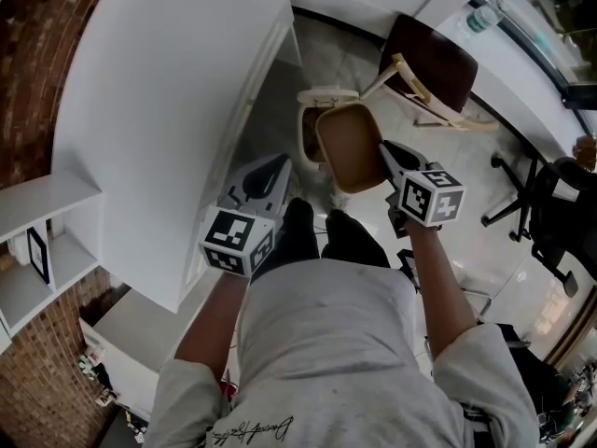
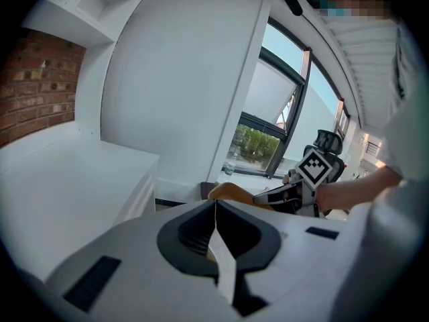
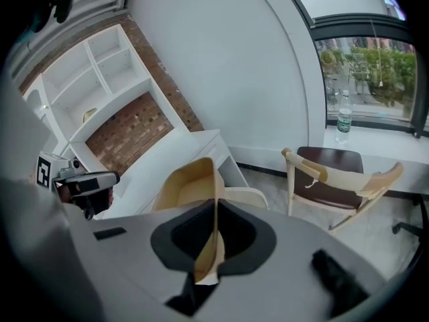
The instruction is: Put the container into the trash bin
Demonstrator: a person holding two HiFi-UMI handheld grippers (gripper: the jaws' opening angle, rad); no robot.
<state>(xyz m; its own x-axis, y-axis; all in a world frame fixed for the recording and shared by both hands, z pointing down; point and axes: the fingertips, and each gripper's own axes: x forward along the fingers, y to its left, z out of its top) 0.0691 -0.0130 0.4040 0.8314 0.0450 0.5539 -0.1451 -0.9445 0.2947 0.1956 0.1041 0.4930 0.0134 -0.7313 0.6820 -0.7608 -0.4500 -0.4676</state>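
A tan, bowl-shaped container (image 1: 350,146) hangs tilted over the white trash bin (image 1: 322,95) on the floor beside the white cabinet. My right gripper (image 1: 384,151) is shut on the container's wall. In the right gripper view the thin tan wall (image 3: 194,180) runs between the jaws, with the bin's rim (image 3: 249,194) just behind. My left gripper (image 1: 278,168) hovers left of the bin, shut, with nothing held. The left gripper view shows its jaws (image 2: 215,210) closed together, with the container (image 2: 231,192) and the right gripper (image 2: 265,196) beyond them.
A tall white cabinet (image 1: 168,110) stands close on the left, with open shelves (image 1: 37,241) on a brick wall. A wooden chair with a dark seat (image 1: 434,68) stands just behind the bin. An office chair (image 1: 550,203) is at the right, and a water bottle (image 1: 480,17) is on the sill.
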